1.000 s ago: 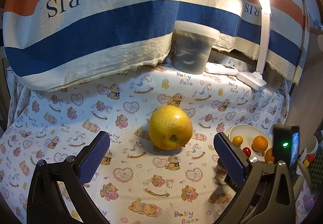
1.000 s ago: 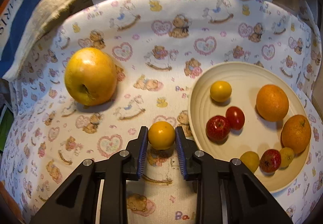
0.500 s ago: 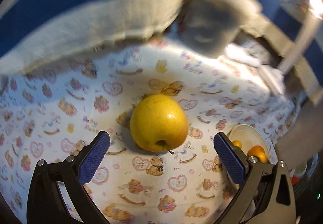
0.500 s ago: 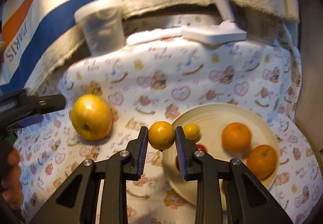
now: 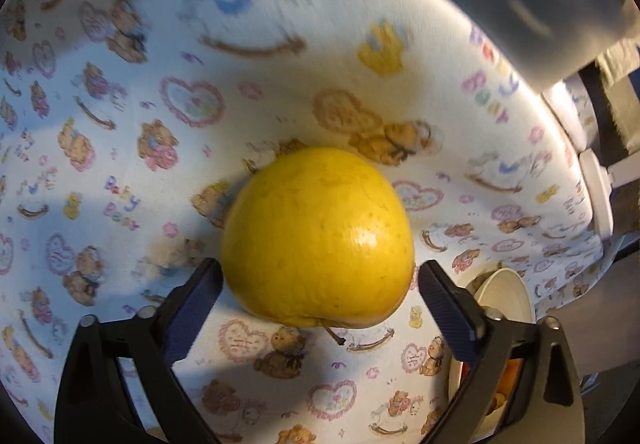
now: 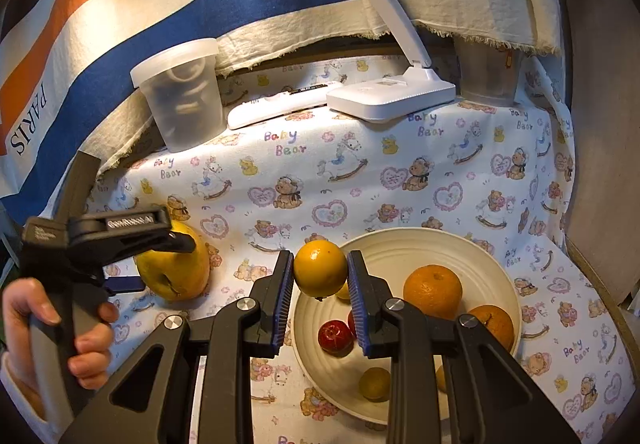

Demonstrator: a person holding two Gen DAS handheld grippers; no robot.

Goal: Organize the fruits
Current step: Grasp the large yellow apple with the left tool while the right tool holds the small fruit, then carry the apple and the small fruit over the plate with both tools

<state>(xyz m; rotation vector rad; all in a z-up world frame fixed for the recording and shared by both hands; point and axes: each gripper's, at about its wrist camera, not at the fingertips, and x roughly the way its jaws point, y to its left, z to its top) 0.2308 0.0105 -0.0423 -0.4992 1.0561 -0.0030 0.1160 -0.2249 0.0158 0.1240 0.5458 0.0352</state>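
Yellow apple, smooth and faintly speckled, lies stem sideways.

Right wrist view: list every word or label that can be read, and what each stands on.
"PARIS": on the striped blue, orange and cream cloth, lettering turned sideways.
"Baby Bear": repeated across the white teddy-bear print tablecloth.
Raised brand label on the black left tool: too blurred to read.
Fine print on the black strip along the flat white bar: too small.
Small label on the white lamp base: too small.
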